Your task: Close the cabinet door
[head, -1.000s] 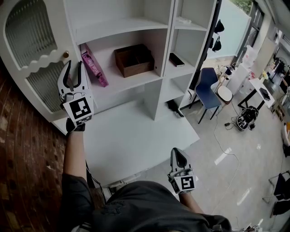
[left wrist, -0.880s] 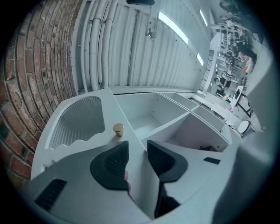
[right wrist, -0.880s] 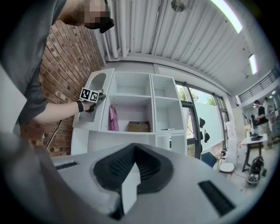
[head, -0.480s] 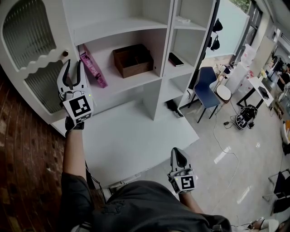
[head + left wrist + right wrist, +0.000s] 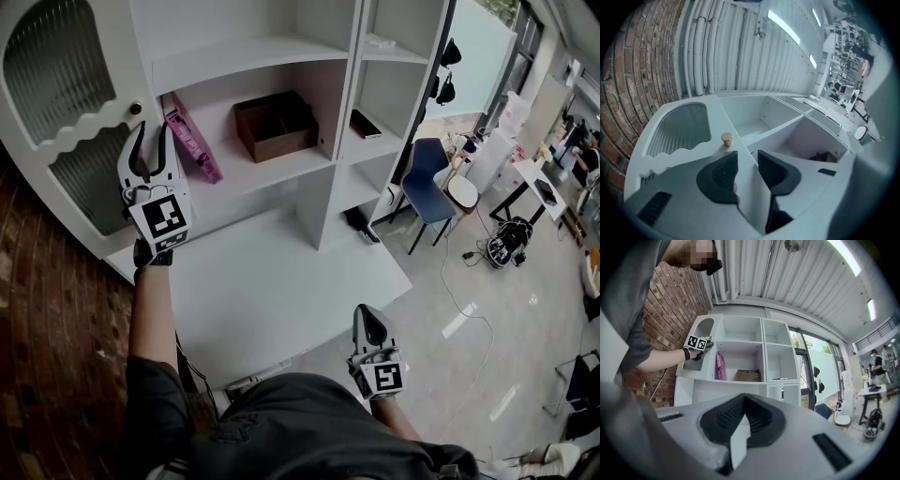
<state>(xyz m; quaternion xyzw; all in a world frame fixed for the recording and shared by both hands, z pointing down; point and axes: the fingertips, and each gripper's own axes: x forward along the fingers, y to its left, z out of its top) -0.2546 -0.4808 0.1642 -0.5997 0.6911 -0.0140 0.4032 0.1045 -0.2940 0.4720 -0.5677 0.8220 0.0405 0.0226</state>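
Over at the left end of the cabinet (image 5: 330,112), the cabinet door (image 5: 94,124) is hanging open, and I've got my left gripper (image 5: 152,133) clamped across its free edge, just below the little brass knob (image 5: 137,109). Jaws are only partly open, one pad on the front face and the other on the inside face. My right gripper (image 5: 368,317) is down by my waist, jaws together, holding nothing.

Stuff I reckon could go sideways from here:

- The grip is only on a thin painted edge. If I swing my hand on a different arc than the door wants, the pads will probably slide off and the door just stops partway.
- The big one: one jaw is on the inside face. If I ride the door all the way in like this, that jaw likely gets pinched between door and frame, and the door won't seat. I'd let go before that and nudge it shut from the front.
- That pink box (image 5: 193,141) is leaning on the shelf (image 5: 246,173) right behind the opening. Can't tell if it pokes past the front edge. If it does, the door bumps it.
- Ribbed glass panels (image 5: 58,75) in the door, so no slamming.
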